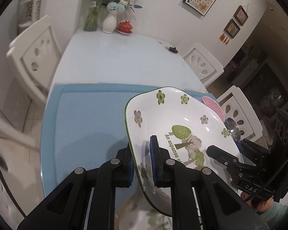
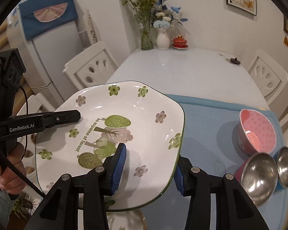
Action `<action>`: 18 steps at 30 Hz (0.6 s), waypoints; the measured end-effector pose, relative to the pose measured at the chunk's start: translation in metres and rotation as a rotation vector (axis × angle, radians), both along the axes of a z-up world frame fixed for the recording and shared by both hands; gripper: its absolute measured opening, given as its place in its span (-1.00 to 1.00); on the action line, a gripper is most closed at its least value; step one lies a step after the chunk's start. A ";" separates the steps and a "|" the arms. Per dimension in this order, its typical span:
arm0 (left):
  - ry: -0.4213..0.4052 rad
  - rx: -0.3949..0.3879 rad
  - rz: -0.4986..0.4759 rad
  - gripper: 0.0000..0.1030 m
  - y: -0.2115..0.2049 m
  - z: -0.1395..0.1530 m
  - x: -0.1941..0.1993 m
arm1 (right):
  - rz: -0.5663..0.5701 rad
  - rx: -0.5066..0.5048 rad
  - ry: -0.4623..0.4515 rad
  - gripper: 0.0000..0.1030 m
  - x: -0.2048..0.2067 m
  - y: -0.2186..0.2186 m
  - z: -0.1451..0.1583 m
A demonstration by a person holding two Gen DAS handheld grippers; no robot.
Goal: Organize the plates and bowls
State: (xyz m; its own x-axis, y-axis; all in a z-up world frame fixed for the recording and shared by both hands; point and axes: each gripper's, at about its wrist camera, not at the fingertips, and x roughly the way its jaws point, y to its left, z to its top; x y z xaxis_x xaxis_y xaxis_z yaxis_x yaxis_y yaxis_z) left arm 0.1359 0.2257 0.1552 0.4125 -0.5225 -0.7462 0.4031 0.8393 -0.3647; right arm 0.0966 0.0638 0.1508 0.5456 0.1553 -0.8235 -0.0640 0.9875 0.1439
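Note:
A white squarish plate (image 1: pixel 182 126) with green rim, flowers and trees is held above the blue mat (image 1: pixel 86 118). My left gripper (image 1: pixel 142 164) is shut on the plate's left rim. In the right wrist view my right gripper (image 2: pixel 149 170) straddles the near right rim of the plate (image 2: pixel 124 118), pads wide apart, not pinching. The left gripper's finger (image 2: pixel 67 116) shows clamping the plate's left edge. A pink bowl (image 2: pixel 257 132) and two steel bowls (image 2: pixel 261 176) stand on the mat (image 2: pixel 211 118) at the right. Another patterned dish (image 2: pixel 124 220) lies under the plate.
A pale table (image 1: pixel 115 61) carries two vases (image 1: pixel 109 22) and a red lidded cup (image 1: pixel 125 26) at its far end, and a small black object (image 1: pixel 172 49) at the right edge. White chairs (image 1: pixel 34 57) stand around it. A fridge (image 2: pixel 53 48) stands at left.

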 end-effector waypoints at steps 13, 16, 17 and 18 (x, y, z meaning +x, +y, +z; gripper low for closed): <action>0.034 0.001 0.075 -0.79 0.023 -0.018 -0.107 | 0.041 0.000 0.053 -0.14 -0.100 0.021 0.004; 0.065 0.009 0.092 -0.79 0.029 -0.032 -0.127 | 0.056 0.006 0.086 -0.14 -0.121 0.026 -0.007; 0.075 0.010 0.098 -0.79 0.032 -0.037 -0.133 | 0.059 0.006 0.093 -0.14 -0.127 0.028 -0.010; 0.081 0.012 0.102 -0.79 0.033 -0.040 -0.139 | 0.065 0.006 0.102 -0.14 -0.132 0.030 -0.013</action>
